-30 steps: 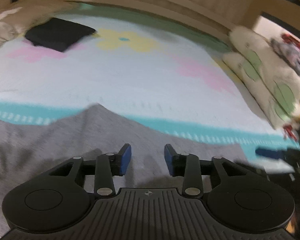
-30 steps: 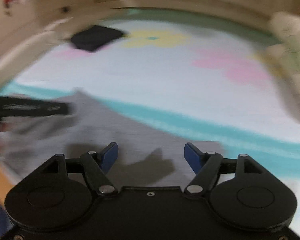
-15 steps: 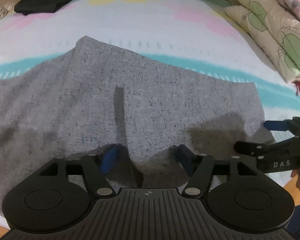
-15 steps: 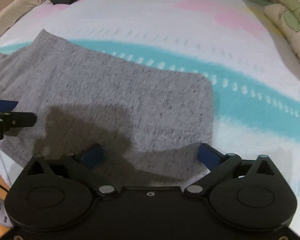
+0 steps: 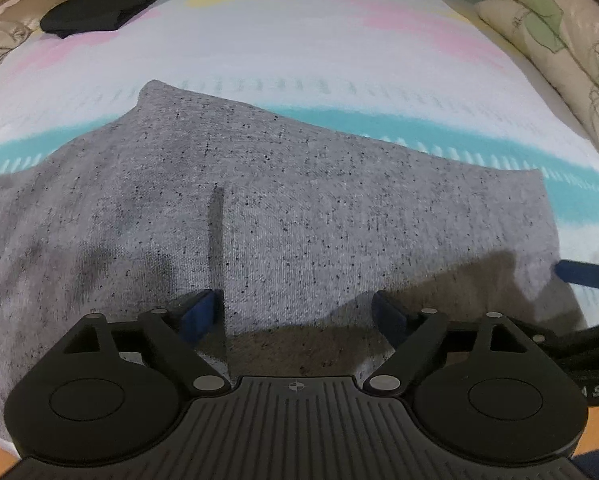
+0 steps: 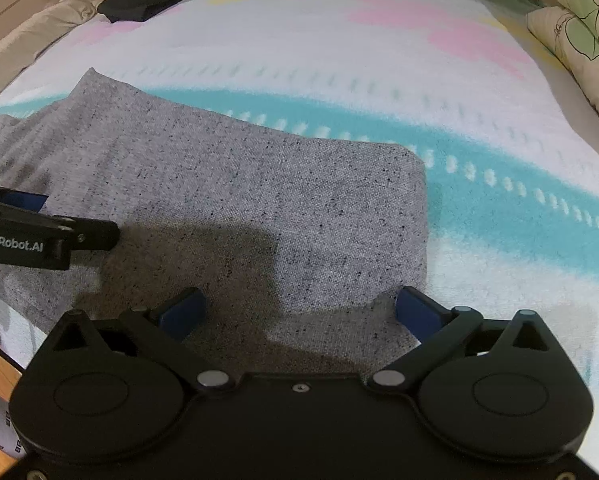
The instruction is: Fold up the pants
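Two grippers hang low over a pair of grey pants (image 5: 299, 208) spread flat on a bed, near its front edge. The cloth is a heathered knit, pale grey flecked with dark specks, soft and matte; its far edge rises to a blunt peak on the left and runs down to a rounded corner on the right. A thin dark line, a seam or crease, runs straight up the fabric from the left gripper's left pad. Under the pants lies a nubby blanket (image 5: 299, 48), white with a turquoise band dotted in white and faded pink and yellow flowers. A folded black garment (image 5: 111, 4) sits at the far left of the bed, and cream pillows (image 5: 559, 40) printed with green leaves are stacked at the far right. The left gripper (image 5: 295, 314) has black arms and blue pads; its jaws stand wide and have just been opening, with bare cloth below and nothing pinched. The right gripper (image 6: 299, 312) is spread as wide, over the pants' near right corner, its right pad at the cloth's edge, gripping nothing. A second ago both views were blurred, the grippers were higher with narrower jaws, and only part of the pants showed; now the pants fill the foreground in sharp focus.
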`<state>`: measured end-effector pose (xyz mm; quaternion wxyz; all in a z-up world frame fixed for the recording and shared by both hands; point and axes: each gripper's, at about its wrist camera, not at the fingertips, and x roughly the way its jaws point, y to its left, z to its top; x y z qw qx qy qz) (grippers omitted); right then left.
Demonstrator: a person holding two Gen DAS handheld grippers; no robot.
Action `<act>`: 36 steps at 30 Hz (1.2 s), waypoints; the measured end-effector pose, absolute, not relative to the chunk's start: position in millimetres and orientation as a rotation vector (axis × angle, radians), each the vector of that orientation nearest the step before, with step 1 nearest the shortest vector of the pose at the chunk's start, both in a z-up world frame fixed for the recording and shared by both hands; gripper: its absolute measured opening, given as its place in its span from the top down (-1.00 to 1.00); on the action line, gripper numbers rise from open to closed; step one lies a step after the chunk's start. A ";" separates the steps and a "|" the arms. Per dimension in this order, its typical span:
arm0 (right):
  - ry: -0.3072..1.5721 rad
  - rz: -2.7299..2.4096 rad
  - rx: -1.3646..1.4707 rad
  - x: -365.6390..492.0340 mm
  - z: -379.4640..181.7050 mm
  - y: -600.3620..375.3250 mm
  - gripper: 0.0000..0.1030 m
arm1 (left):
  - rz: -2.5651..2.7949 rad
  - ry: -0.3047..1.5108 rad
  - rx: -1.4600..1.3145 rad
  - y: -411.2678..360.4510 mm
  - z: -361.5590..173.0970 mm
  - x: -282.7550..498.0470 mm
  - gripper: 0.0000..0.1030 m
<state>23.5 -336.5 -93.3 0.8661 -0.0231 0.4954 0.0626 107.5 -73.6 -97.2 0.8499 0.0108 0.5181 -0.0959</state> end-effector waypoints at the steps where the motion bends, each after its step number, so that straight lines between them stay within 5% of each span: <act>1: 1.035 0.132 -0.046 23.4 -93.2 -336.9 -0.99 | -0.190 1.087 0.015 -75.0 -97.7 108.1 -0.63; 8: 1.021 0.132 -0.042 21.9 -91.6 -337.1 -1.00 | -0.188 1.097 0.014 -84.4 -100.9 109.7 -0.66; 12: 0.995 0.143 -0.042 18.1 -93.3 -339.1 -1.00 | -0.209 1.035 0.061 -87.8 -92.8 106.4 0.24; 18: 0.897 0.152 -0.040 2.5 -98.0 -342.1 -1.00 | -0.256 0.975 0.112 -95.2 -83.3 96.3 0.66; 29: 0.872 0.173 0.008 2.8 -87.8 -346.9 -0.99 | -0.318 0.864 0.022 -62.0 -52.3 92.1 0.72; 36: 0.916 0.146 0.099 22.6 -72.2 -358.6 -0.98 | -0.275 1.066 -0.017 -54.2 -95.1 118.9 0.49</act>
